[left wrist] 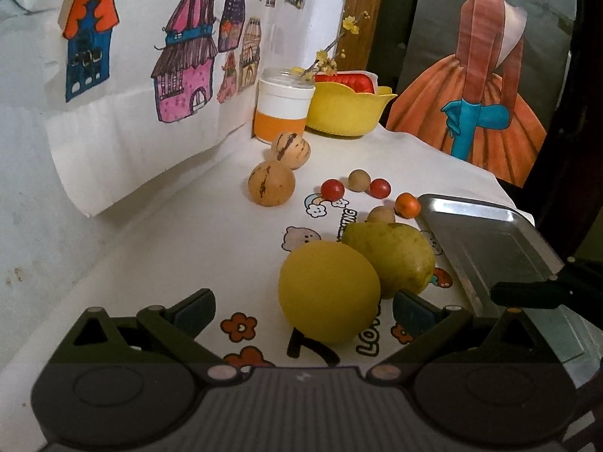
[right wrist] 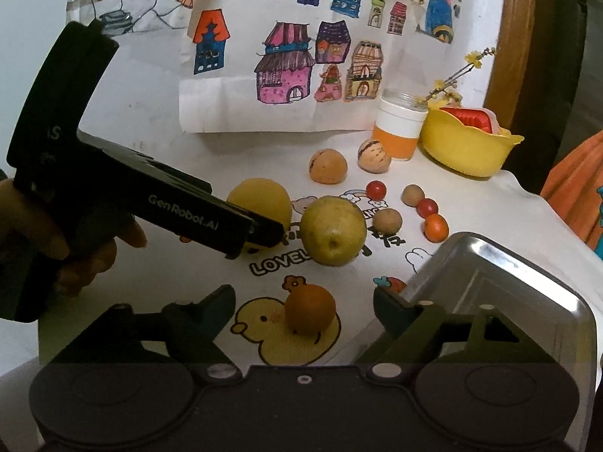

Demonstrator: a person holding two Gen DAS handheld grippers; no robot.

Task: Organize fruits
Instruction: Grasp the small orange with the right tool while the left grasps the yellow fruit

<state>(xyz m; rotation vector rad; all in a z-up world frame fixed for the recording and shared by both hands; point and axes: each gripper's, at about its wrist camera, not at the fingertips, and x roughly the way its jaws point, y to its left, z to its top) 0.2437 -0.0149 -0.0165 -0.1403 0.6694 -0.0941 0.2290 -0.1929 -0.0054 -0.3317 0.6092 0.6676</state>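
My left gripper point(left wrist: 303, 310) is open, with a round yellow fruit point(left wrist: 328, 290) on the table between its fingers, nearer the right finger and not pinched. A green pear point(left wrist: 392, 256) sits just behind that fruit. My right gripper point(right wrist: 305, 305) is also open, straddling a small orange fruit point(right wrist: 309, 310) that rests on the duck print with gaps on both sides. In the right wrist view, the left gripper point(right wrist: 264, 235) reaches in from the left, in front of the yellow fruit point(right wrist: 260, 199) and beside the pear point(right wrist: 333, 235). A hand point(right wrist: 94, 260) holds it.
A metal tray point(left wrist: 490, 241) point(right wrist: 508, 286) lies at the right edge. Two tan striped fruits point(left wrist: 271, 184) point(left wrist: 291, 150), cherry tomatoes point(left wrist: 332, 189), a small orange fruit point(left wrist: 407, 204) and tan balls point(left wrist: 358, 180) are scattered behind. A jar point(left wrist: 282, 109) and a yellow bowl point(left wrist: 346, 113) stand at the back.
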